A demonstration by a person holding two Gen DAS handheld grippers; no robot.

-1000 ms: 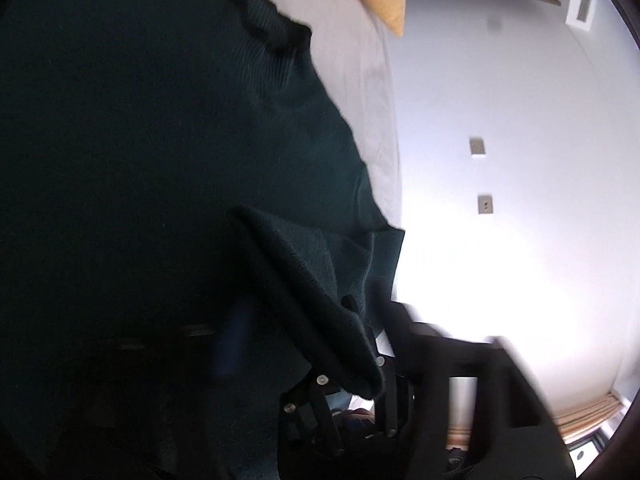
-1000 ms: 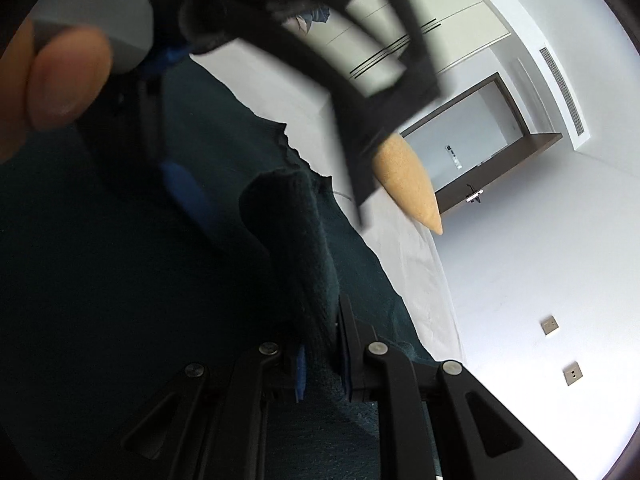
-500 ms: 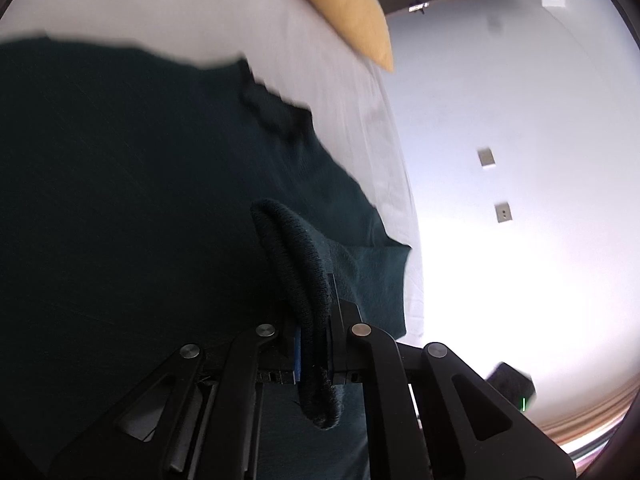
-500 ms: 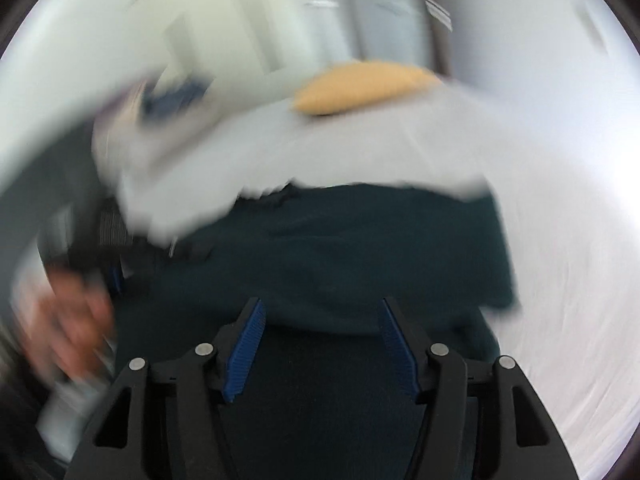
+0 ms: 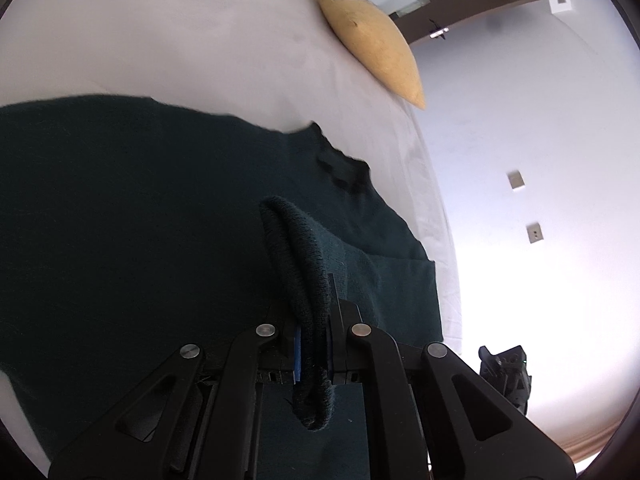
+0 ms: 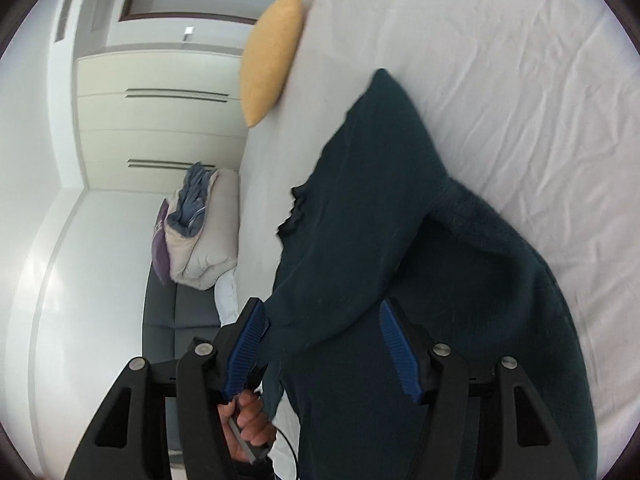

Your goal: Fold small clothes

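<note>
A dark green knitted sweater lies spread on the white bed sheet. My left gripper is shut on a raised fold of its ribbed edge, which arches up between the pads and hangs out behind them. In the right wrist view the sweater drapes toward the camera, lifted at the near left. My right gripper stands open just above the cloth, its blue pads touching nothing. A hand at the lower left grips a handle.
A yellow pillow lies at the far end of the bed, also seen as the pillow in the right view. Folded bedding sits on a grey sofa beside the bed. White wardrobe doors stand behind.
The right gripper let go of the sweater fold, opened, rolled over and drew away. The left gripper closed on that same fold and has carried it across, showing more bed and pillow.
</note>
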